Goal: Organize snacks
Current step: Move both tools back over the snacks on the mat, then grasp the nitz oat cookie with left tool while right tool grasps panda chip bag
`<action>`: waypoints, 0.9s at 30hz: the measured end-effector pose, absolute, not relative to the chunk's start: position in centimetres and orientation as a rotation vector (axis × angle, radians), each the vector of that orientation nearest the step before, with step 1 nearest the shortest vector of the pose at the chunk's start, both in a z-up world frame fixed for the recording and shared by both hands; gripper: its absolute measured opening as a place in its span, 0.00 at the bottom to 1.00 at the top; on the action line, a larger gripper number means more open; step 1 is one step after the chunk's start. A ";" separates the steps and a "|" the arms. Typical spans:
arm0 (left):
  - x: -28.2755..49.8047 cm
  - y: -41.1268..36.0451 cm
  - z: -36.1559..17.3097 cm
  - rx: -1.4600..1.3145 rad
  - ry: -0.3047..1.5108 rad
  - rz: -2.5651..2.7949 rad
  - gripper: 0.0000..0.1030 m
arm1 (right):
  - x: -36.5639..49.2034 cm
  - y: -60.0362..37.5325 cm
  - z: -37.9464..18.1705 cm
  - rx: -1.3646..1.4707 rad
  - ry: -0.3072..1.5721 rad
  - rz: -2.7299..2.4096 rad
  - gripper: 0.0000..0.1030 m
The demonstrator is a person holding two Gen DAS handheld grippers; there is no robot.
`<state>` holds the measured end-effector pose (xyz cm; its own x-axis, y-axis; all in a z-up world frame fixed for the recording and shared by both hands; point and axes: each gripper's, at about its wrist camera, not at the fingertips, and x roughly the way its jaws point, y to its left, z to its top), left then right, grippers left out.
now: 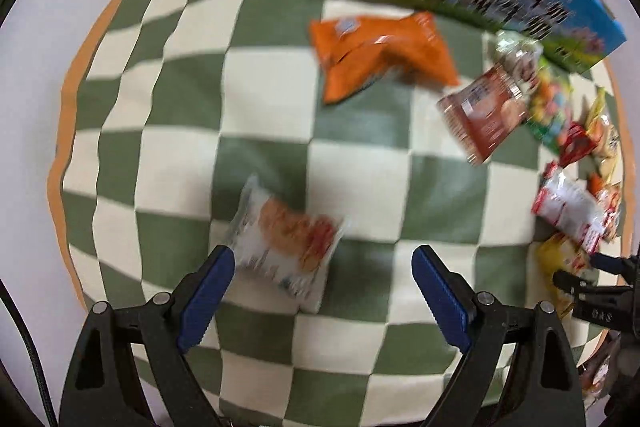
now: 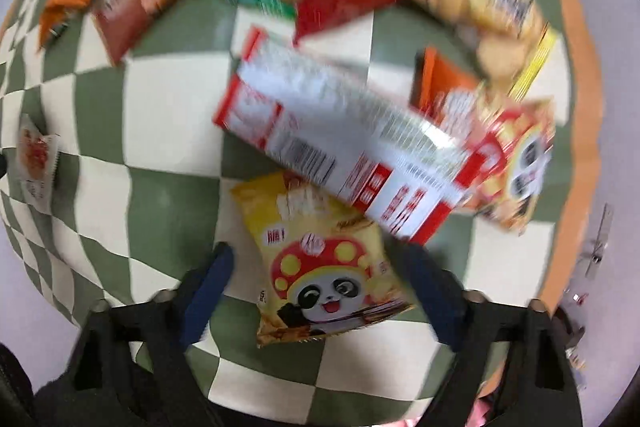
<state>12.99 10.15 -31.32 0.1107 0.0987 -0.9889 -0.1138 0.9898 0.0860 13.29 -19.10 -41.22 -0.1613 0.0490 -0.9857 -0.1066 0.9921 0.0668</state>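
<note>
The left gripper [image 1: 323, 281] hangs with jaws spread wide and released over the checkered cloth [image 1: 168, 115]; a clear biscuit packet [image 1: 286, 241] lies between them, beside the left finger. Bare cloth stretches left to the desk [image 1: 60, 115] edge. The right gripper [image 2: 320, 287], jaws also released, straddles a yellow panda snack bag [image 2: 320, 263], its top tucked under a red-and-white packet [image 2: 344, 143]. More snacks crowd beyond.
</note>
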 end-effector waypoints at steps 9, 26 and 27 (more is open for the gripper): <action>10.9 14.7 -31.5 -0.077 1.467 0.220 0.88 | 12.2 -13.7 -41.5 0.066 1.670 0.253 0.59; 12.3 21.6 -39.6 -0.930 1.550 0.384 0.82 | 12.1 -11.2 -42.7 0.141 1.699 0.277 0.69; 13.0 21.1 -39.8 -0.870 1.551 0.385 0.70 | 12.0 -11.2 -42.7 0.135 1.694 0.277 0.69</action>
